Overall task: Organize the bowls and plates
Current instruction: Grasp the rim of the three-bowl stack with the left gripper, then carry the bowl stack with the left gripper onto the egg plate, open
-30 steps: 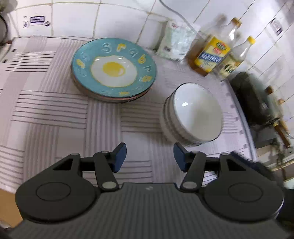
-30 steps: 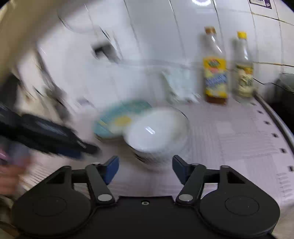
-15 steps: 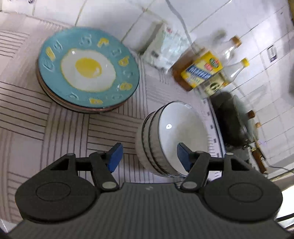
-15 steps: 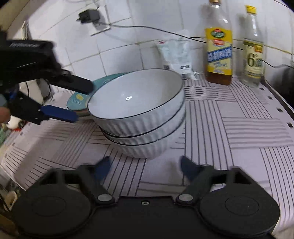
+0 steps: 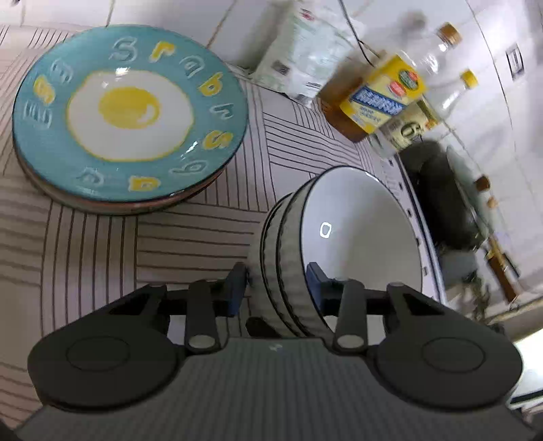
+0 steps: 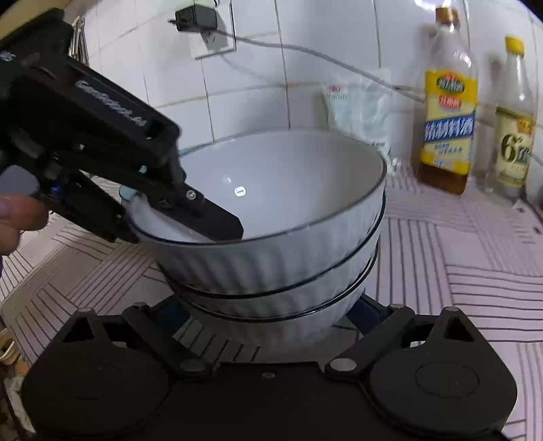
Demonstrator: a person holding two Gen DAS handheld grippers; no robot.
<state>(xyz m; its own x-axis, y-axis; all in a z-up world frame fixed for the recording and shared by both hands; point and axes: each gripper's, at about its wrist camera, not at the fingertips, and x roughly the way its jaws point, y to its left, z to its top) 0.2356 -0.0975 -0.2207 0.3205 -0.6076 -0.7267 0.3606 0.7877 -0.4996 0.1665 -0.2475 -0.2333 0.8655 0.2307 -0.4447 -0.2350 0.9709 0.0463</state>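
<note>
A stack of three white ribbed bowls (image 5: 353, 230) (image 6: 281, 210) stands on the striped mat. My left gripper (image 5: 275, 283) is open and straddles the near wall of the stack, one finger inside the top bowl, one outside. In the right wrist view the left gripper (image 6: 207, 220) reaches over the rim from the left. My right gripper (image 6: 271, 317) is open with its fingers on either side of the bottom bowl; its fingertips are hidden. A stack of plates topped by a teal fried-egg plate (image 5: 130, 113) lies at the left.
Two bottles (image 6: 448, 101) (image 6: 514, 118) and a plastic bag (image 6: 359, 108) stand against the tiled wall. A charger and cable (image 6: 197, 18) hang on the wall. A dark pan (image 5: 441, 193) sits to the right of the mat.
Both grippers have moved in on the bowl stack. The left gripper's fingers now straddle the stack's wall and the right gripper's fingers flank its base.
</note>
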